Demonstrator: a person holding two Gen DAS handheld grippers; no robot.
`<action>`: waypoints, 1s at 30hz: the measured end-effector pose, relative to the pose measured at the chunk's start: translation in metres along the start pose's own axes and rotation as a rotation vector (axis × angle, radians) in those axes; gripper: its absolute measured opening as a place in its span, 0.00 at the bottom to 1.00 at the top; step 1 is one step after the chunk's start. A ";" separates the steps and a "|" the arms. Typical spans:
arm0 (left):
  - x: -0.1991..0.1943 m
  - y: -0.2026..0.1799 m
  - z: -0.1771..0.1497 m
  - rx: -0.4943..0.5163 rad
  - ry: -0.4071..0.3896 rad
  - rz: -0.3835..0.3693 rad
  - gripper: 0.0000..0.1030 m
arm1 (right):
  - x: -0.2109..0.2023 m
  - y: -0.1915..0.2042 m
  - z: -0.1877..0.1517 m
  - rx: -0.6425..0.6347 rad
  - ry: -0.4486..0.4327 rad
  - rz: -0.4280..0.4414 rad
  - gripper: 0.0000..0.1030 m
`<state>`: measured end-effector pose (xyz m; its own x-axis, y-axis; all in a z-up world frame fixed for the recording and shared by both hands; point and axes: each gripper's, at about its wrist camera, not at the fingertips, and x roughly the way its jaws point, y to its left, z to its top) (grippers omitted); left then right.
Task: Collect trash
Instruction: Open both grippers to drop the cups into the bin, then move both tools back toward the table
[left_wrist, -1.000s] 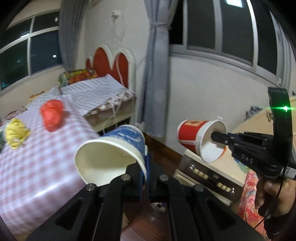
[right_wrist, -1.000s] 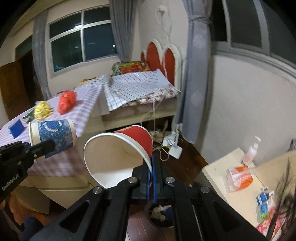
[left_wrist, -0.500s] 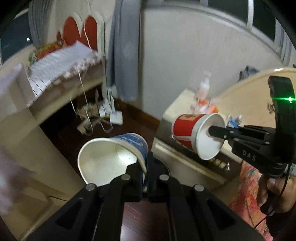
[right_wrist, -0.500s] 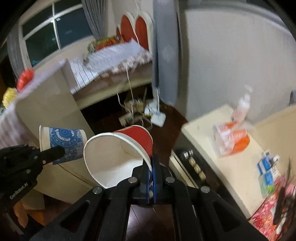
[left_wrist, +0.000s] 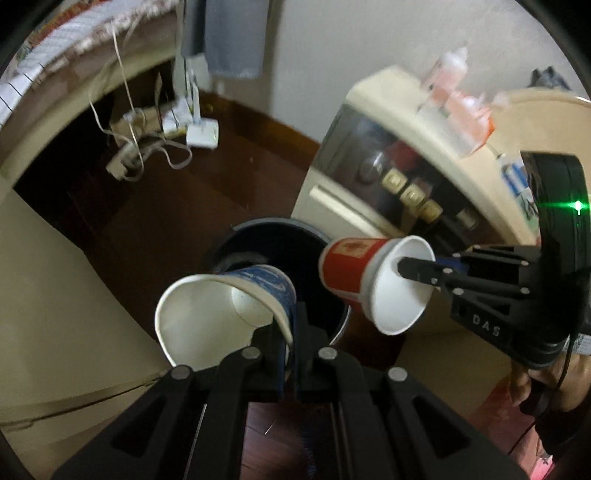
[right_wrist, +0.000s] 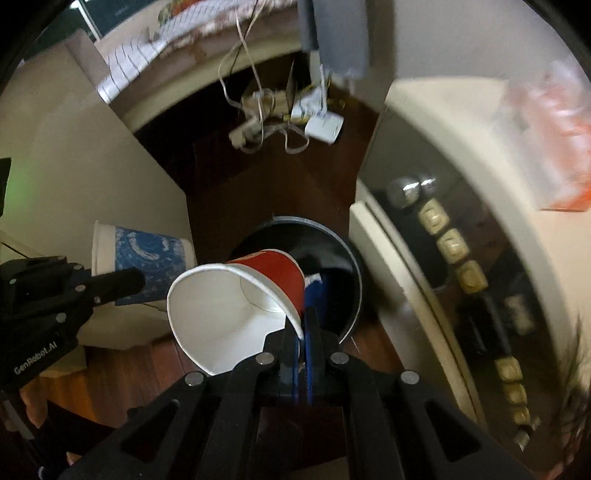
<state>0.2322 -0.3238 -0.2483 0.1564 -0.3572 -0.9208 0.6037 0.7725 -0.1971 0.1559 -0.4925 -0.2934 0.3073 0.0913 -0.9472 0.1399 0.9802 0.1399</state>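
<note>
Jaws above dark wood floor (left_wrist: 155, 206) (bin (left_wrist: 266, 230) below)

Both wrist cams down, sharing bin (left_wrist: 280, 236).

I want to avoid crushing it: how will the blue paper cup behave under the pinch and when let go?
The blue paper cup is probably thin and soft: its rim already looks bent where the left gripper jaws pinch the wall. It appears empty, so likely very light. Released, it would probably tumble rather than drop straight into the trash bin.
</note>
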 end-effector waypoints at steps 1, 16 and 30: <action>0.010 0.002 0.001 0.001 0.021 -0.014 0.03 | 0.012 -0.001 0.002 -0.010 0.027 0.007 0.03; -0.034 0.009 -0.024 -0.080 -0.024 0.188 1.00 | -0.008 -0.005 0.000 0.019 0.047 -0.097 0.95; -0.216 -0.044 -0.026 -0.026 -0.276 0.182 1.00 | -0.206 0.049 0.016 0.007 -0.229 -0.155 1.00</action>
<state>0.1516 -0.2668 -0.0493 0.4680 -0.3382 -0.8165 0.5266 0.8487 -0.0497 0.1147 -0.4657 -0.0863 0.4866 -0.1030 -0.8675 0.2081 0.9781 0.0006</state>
